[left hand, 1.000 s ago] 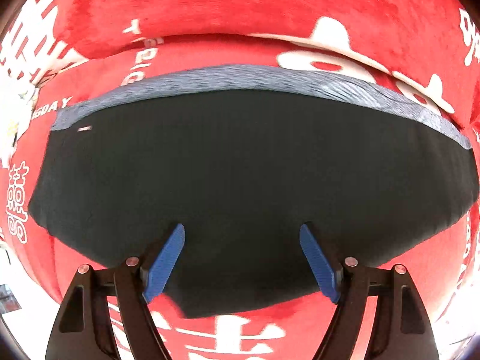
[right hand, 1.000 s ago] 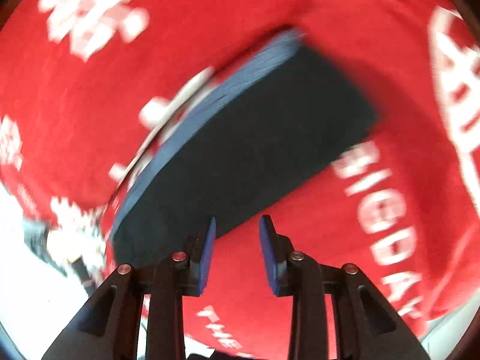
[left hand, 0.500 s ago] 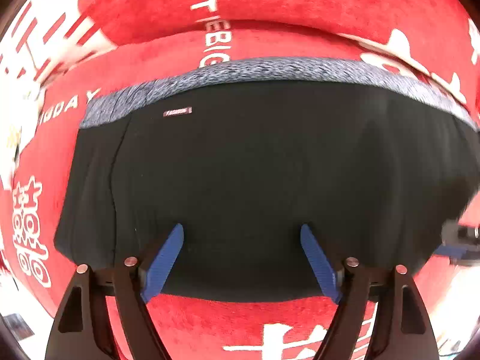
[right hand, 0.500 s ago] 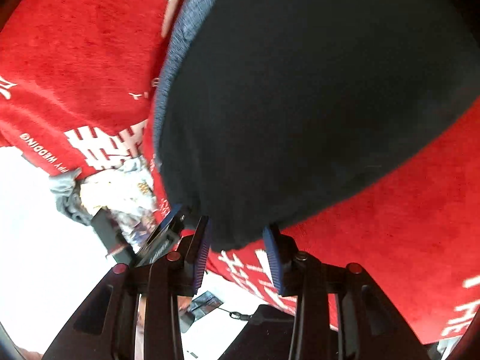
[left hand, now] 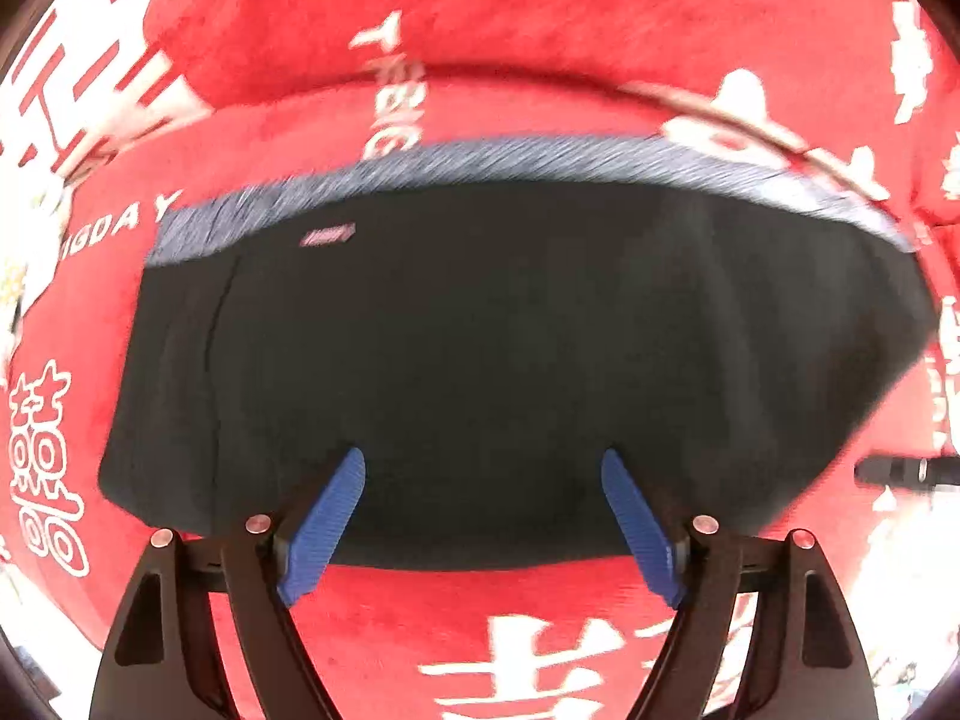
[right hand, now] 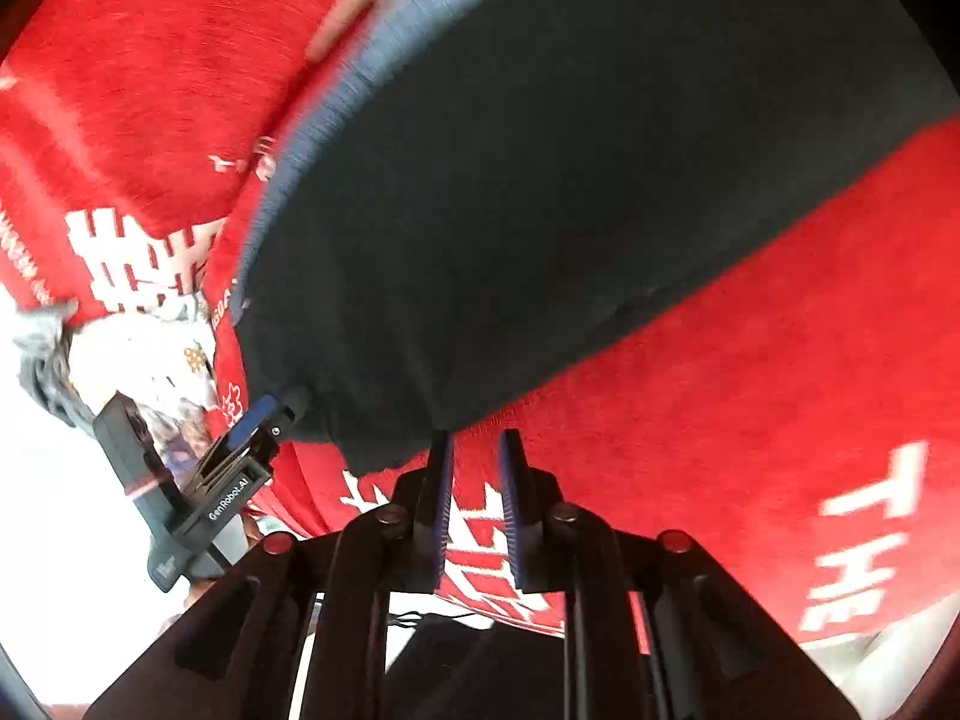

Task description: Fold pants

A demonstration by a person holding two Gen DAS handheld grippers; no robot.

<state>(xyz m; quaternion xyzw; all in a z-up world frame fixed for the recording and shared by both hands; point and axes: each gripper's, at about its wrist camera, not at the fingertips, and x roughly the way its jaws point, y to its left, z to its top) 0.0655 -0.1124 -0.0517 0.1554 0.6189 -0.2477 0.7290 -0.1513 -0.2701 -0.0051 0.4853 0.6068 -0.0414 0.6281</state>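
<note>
The folded black pants with a grey-blue waistband lie flat on a red cloth with white lettering. My left gripper is open, its blue fingers spread over the pants' near edge, holding nothing. In the right wrist view the pants fill the upper frame. My right gripper sits just off the pants' near corner, its jaws narrowly parted and empty over the red cloth. The left gripper shows at the pants' left corner.
A crumpled pile of light and grey fabric lies off the cloth's left edge on a white surface. A dark object sits below the cloth's near edge. The right gripper's black tip shows at the right of the left wrist view.
My right gripper has drawn back off the pants' corner to the bare red cloth. My left gripper has pulled back slightly, still open. The pants lie flat.
</note>
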